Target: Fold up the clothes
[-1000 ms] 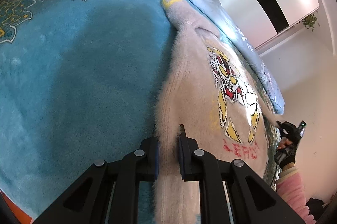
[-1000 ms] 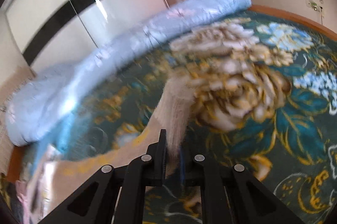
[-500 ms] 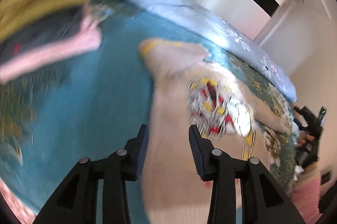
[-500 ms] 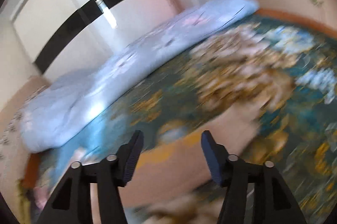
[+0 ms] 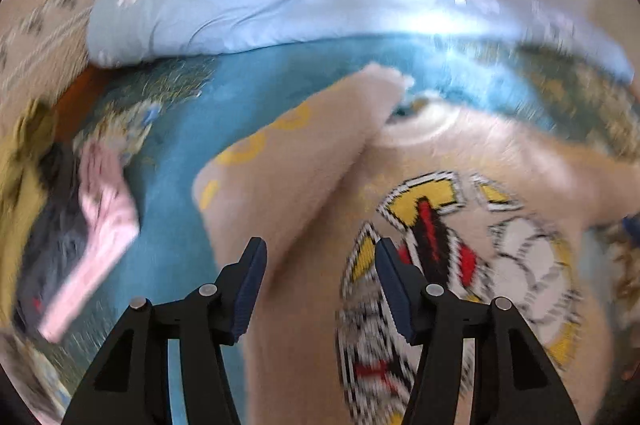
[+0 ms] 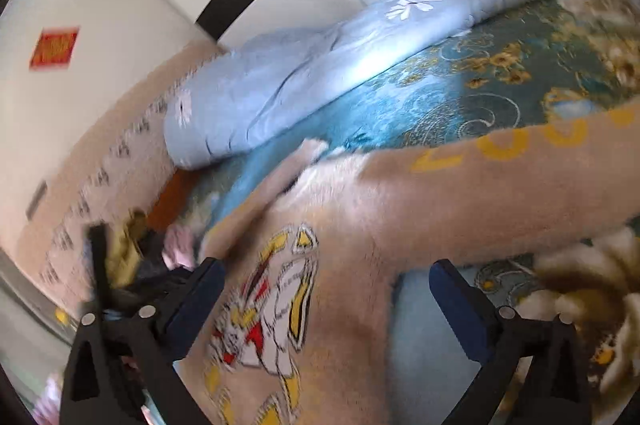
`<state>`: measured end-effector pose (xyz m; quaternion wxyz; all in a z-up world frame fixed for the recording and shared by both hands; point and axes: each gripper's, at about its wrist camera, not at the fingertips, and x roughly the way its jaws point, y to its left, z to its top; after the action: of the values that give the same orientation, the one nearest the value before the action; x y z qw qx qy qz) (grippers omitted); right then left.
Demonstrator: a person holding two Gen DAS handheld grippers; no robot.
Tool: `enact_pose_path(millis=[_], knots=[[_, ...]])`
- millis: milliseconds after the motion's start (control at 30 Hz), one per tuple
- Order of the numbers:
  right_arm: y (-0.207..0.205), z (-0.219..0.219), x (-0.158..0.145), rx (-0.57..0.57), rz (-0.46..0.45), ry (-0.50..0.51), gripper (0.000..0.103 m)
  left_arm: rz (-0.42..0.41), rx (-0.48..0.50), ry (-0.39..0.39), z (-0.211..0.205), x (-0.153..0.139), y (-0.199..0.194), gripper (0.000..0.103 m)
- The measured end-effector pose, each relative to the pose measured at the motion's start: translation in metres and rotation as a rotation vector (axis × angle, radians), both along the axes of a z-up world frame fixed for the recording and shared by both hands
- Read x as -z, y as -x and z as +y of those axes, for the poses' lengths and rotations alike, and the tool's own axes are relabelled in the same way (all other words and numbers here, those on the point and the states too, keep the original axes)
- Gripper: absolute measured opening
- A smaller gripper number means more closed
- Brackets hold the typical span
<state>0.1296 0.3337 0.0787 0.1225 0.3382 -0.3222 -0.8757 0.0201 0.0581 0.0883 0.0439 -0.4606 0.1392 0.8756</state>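
Jaws of both grippers have just been opening and hold nothing: left gripper (image 5: pixel 318 267) partly open, right gripper (image 6: pixel 326 289) spread wide. Beige sweater (image 5: pixel 320 185) lies spread on the teal blanket (image 5: pixel 256 85), one sleeve (image 6: pixel 500 177) toward 2 o'clock; light-blue duvet (image 6: pixel 320 65) at 12; at 9, seemingly stacked clothes (image 5: pixel 52 217).

A pale-blue flowered duvet (image 5: pixel 248 5) lies bunched along the teal floral bedspread (image 6: pixel 460 93) — touching it.

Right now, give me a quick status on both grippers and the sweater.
Left gripper and right gripper open, jaws just opened, holding nothing. Beige sweater spread flat on the teal blanket. Nothing on the sweater.
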Motion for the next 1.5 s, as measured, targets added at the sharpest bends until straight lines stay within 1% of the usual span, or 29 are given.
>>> enact_pose_path(millis=[100, 167, 200, 333, 467, 500, 533, 567, 600, 667, 800, 867, 900, 967, 1033, 1100, 1200, 1267, 1333, 1367, 1433, 1467, 1500], knots=[[0.003, 0.011, 0.009, 0.049, -0.025, 0.04, 0.103, 0.008, 0.03, 0.114, 0.024, 0.018, 0.029, 0.057], [0.007, 0.011, 0.013, 0.067, -0.045, 0.028, 0.103, 0.004, 0.028, 0.139, 0.033, 0.026, 0.046, 0.057], [0.009, 0.01, 0.017, 0.069, -0.061, 0.026, 0.103, 0.008, 0.032, 0.167, 0.039, 0.031, 0.056, 0.057], [0.019, 0.003, 0.03, -0.001, -0.119, 0.068, 0.103, 0.036, 0.03, 0.323, 0.055, 0.046, 0.082, 0.057], [0.024, -0.007, 0.032, -0.028, -0.139, 0.008, 0.103, 0.079, 0.017, 0.44, 0.059, 0.055, 0.092, 0.056], [0.024, -0.008, 0.032, -0.03, -0.137, 0.002, 0.103, 0.086, 0.018, 0.441, 0.059, 0.055, 0.091, 0.043], [0.024, -0.008, 0.032, -0.031, -0.134, 0.003, 0.103, 0.092, 0.019, 0.443, 0.059, 0.054, 0.089, 0.018], [0.023, -0.008, 0.032, -0.032, -0.131, 0.004, 0.103, 0.103, 0.011, 0.442, 0.058, 0.052, 0.088, 0.012], [0.022, -0.008, 0.032, -0.034, -0.132, 0.002, 0.103, 0.121, -0.015, 0.429, 0.054, 0.047, 0.086, 0.012], [0.022, -0.008, 0.033, -0.034, -0.139, 0.001, 0.103, 0.156, -0.053, 0.36, 0.043, 0.03, 0.083, 0.011], [0.021, -0.002, 0.036, -0.014, -0.16, 0.011, 0.103, 0.263, -0.163, 0.074, -0.009, -0.033, 0.059, 0.01], [0.021, 0.001, 0.037, 0.001, -0.166, 0.017, 0.103, 0.321, -0.23, -0.088, -0.046, -0.066, 0.037, 0.01], [0.02, 0.002, 0.037, 0.008, -0.169, 0.022, 0.103, 0.334, -0.252, -0.157, -0.064, -0.074, 0.027, 0.01], [0.02, 0.004, 0.037, 0.016, -0.17, 0.027, 0.103, 0.349, -0.301, -0.25, -0.098, -0.082, 0.006, 0.01], [0.019, 0.004, 0.037, 0.017, -0.172, 0.027, 0.103, 0.369, -0.359, -0.289, -0.134, -0.078, -0.018, 0.01], [0.02, 0.004, 0.038, 0.016, -0.175, 0.018, 0.103, 0.37, -0.416, -0.326, -0.164, -0.065, -0.037, 0.01], [0.02, 0.004, 0.039, 0.009, -0.184, 0.013, 0.103, 0.308, -0.54, -0.426, -0.206, -0.032, -0.058, 0.01], [0.019, 0.005, 0.04, 0.012, -0.186, 0.013, 0.103, 0.259, -0.618, -0.523, -0.227, -0.005, -0.071, 0.011], [0.019, 0.006, 0.04, 0.014, -0.184, 0.009, 0.103, 0.206, -0.691, -0.616, -0.245, 0.022, -0.083, 0.013], [0.019, 0.007, 0.04, 0.017, -0.184, 0.009, 0.103, 0.192, -0.718, -0.638, -0.25, 0.029, -0.087, 0.014], [0.018, 0.009, 0.041, 0.021, -0.185, 0.014, 0.103, 0.191, -0.758, -0.673, -0.259, 0.038, -0.094, 0.021], [0.017, 0.01, 0.041, 0.023, -0.186, 0.017, 0.103, 0.199, -0.763, -0.681, -0.262, 0.038, -0.096, 0.021], [0.017, 0.01, 0.041, 0.024, -0.187, 0.018, 0.103, 0.203, -0.761, -0.667, -0.263, 0.035, -0.096, 0.026]])
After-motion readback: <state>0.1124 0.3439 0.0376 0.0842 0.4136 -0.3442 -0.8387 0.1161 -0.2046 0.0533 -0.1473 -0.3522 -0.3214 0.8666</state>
